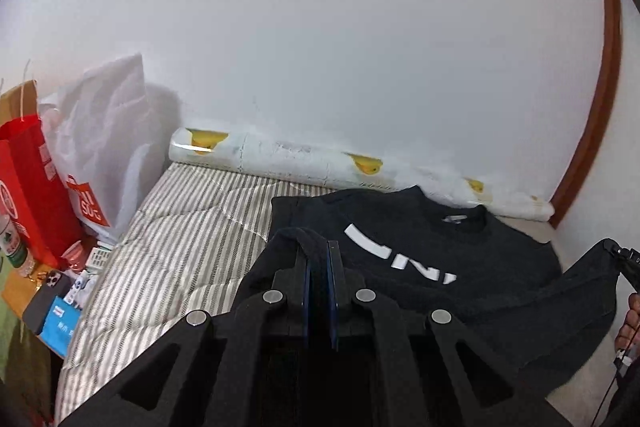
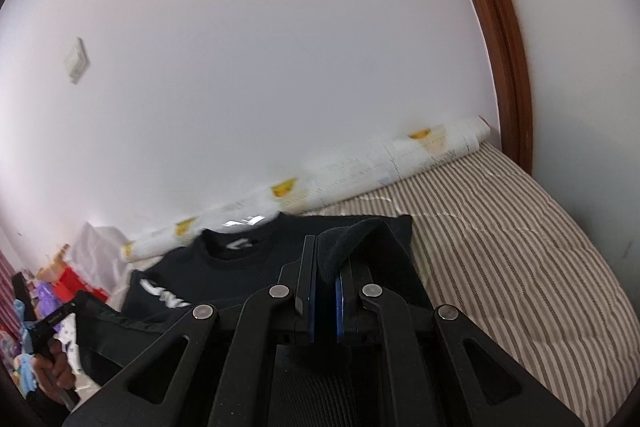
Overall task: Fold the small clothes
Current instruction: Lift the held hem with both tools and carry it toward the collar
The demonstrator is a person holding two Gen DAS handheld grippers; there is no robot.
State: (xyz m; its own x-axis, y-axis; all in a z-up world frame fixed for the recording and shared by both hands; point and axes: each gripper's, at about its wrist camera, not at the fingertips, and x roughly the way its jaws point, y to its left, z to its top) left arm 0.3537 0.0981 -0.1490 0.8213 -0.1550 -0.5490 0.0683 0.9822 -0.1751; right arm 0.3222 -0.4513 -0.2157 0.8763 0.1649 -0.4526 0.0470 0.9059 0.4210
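You worked at a striped mattress (image 2: 520, 227) against a plain white wall (image 1: 320, 47), a brown wooden frame (image 2: 504, 39) curving on the right.

The left gripper (image 1: 320, 255), black with blue-padded fingers (image 1: 333, 267), is clamped on a raised fold of the black knit sweater with white lettering (image 1: 420, 251). The right gripper (image 2: 325, 267), of the same build, pinches another lifted edge of that sweater. Both point downward over it, each held by a hand (image 2: 56, 363).
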